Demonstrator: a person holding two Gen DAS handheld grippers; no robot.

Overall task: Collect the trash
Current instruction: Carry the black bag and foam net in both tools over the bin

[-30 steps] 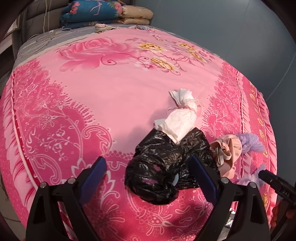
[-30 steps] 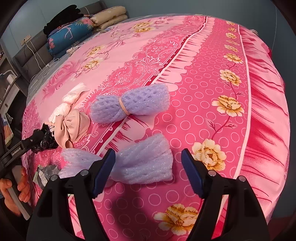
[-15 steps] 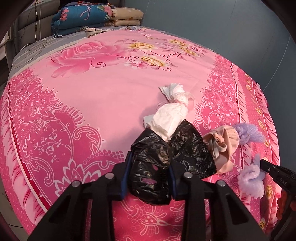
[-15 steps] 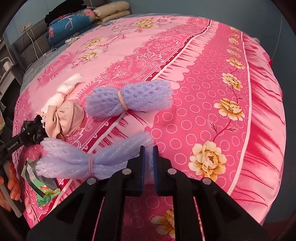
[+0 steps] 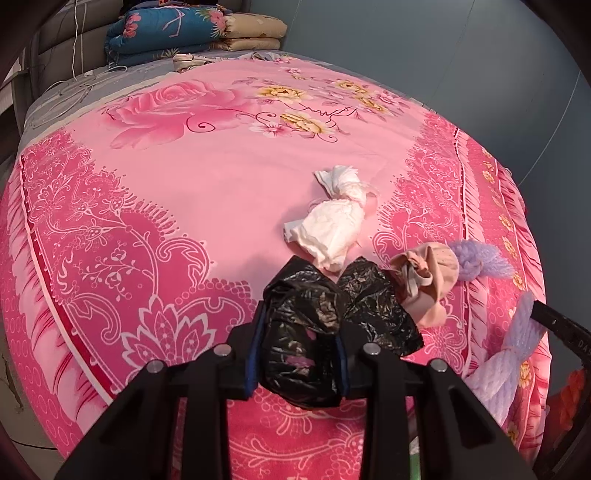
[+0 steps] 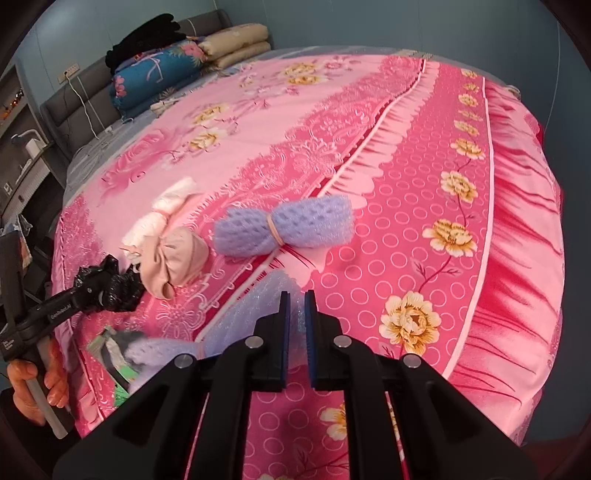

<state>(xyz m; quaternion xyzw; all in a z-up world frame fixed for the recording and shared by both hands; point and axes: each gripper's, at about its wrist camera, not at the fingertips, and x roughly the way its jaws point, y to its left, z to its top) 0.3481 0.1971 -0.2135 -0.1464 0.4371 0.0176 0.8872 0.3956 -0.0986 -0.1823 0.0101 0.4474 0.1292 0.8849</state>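
Note:
A crumpled black plastic bag (image 5: pixel 373 306) lies near the front edge of the pink floral bed (image 5: pixel 184 206). My left gripper (image 5: pixel 300 343) has its blue pads pressed on the bag's left lobe, and its jaws are still closing. In the right wrist view my right gripper (image 6: pixel 296 306) is shut on one end of a purple foam net (image 6: pixel 255 310), raised slightly off the bed. The rest of that net trails down to the left. The left gripper (image 6: pixel 107 284) shows there too, with the black bag (image 6: pixel 125 284) in it.
On the bed lie a white tissue bundle (image 5: pixel 332 225), a beige cloth bundle (image 5: pixel 428 284) and a second purple foam net (image 6: pixel 288 229). A green wrapper (image 6: pixel 114 354) sits below the bed's edge. Folded quilts (image 5: pixel 184 33) are stacked at the head. A person's hand (image 6: pixel 33 387) grips the left handle.
Both grippers went from wide open to closed: the left on the black bag, the right on the near purple foam net. The right one has since risen a little with the net.

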